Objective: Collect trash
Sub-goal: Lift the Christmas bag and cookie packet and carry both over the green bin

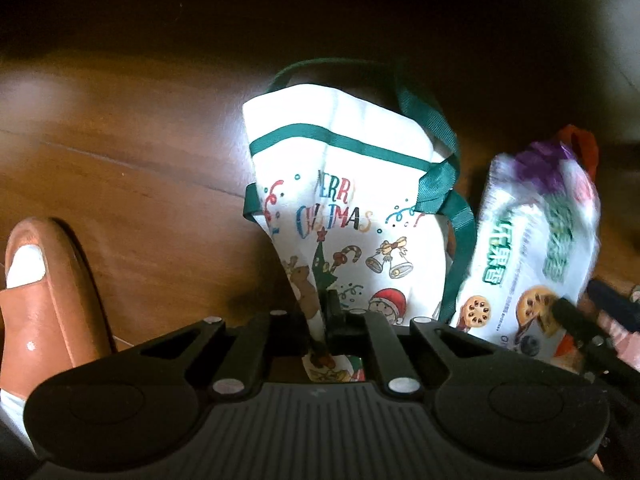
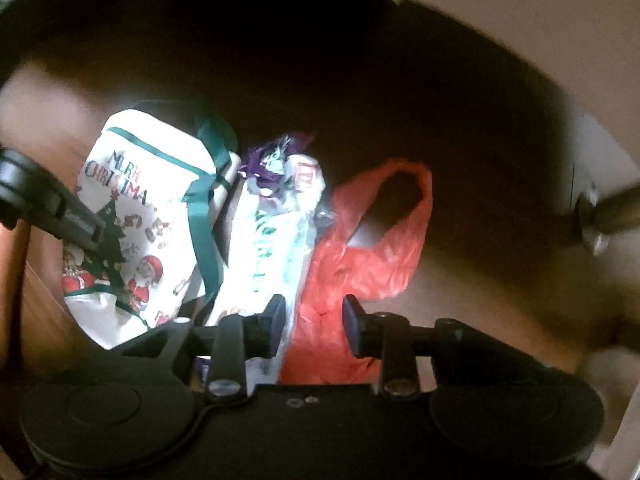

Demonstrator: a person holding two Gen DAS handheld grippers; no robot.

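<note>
A white Christmas gift bag (image 1: pixel 340 184) with green handles hangs beside a white cookie wrapper (image 1: pixel 532 248) and a crumpled red plastic bag (image 2: pixel 360 248).

The left gripper (image 1: pixel 326 312) is pinching the white Christmas tote bag (image 1: pixel 344 184) with closed fingers above the wooden floor (image 1: pixel 120 152). A snack packet (image 1: pixel 536 248) is hanging at three o'clock; a slippered foot (image 1: pixel 44 292) is resting at nine o'clock.

One Christmas bag (image 1: pixel 344 200), one snack packet (image 1: pixel 532 256), one red plastic bag (image 2: pixel 360 256).
</note>
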